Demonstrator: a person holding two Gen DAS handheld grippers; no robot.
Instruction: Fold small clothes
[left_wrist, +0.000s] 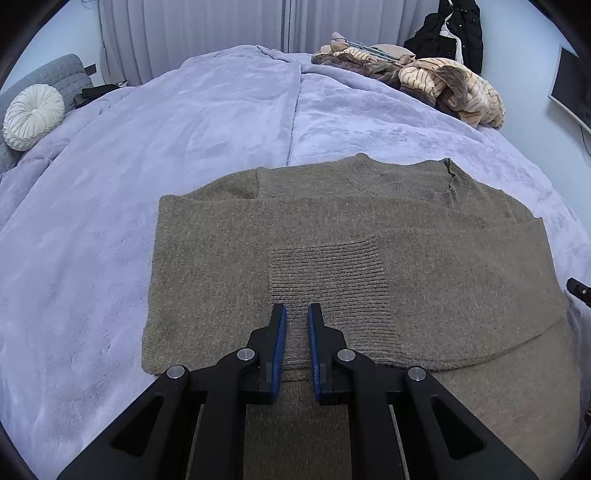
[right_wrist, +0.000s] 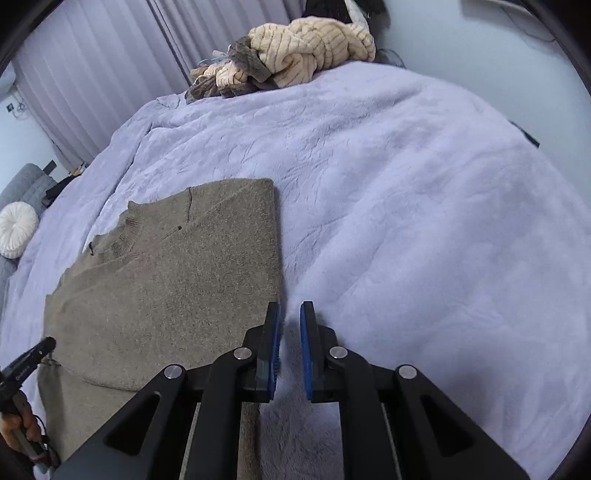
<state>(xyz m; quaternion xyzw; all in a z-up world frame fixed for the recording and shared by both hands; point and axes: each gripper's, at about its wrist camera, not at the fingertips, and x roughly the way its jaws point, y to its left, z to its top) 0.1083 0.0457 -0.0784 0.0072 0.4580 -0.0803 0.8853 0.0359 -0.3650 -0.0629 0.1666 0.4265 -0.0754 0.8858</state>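
Observation:
A grey-brown knit sweater (left_wrist: 221, 258) lies flat on the lavender blanket (left_wrist: 184, 129), its sleeves folded in across the body and a ribbed cuff (left_wrist: 325, 273) in the middle. My left gripper (left_wrist: 296, 308) hovers over that cuff near the hem, shut, with no cloth pinched between its blue pads. In the right wrist view the sweater (right_wrist: 166, 277) is at the left. My right gripper (right_wrist: 291, 306) is just off its right edge, above bare blanket (right_wrist: 406, 221), shut on nothing. The left gripper's tip (right_wrist: 37, 354) and a hand (right_wrist: 22, 417) show at the lower left.
A heap of cream and brown striped clothes (left_wrist: 443, 85) sits at the bed's far right corner. A round white cushion (left_wrist: 33, 116) leans on a grey padded seat at the far left. A black jacket (left_wrist: 454, 33) hangs by the curtains, and a monitor (left_wrist: 569, 88) is at the right.

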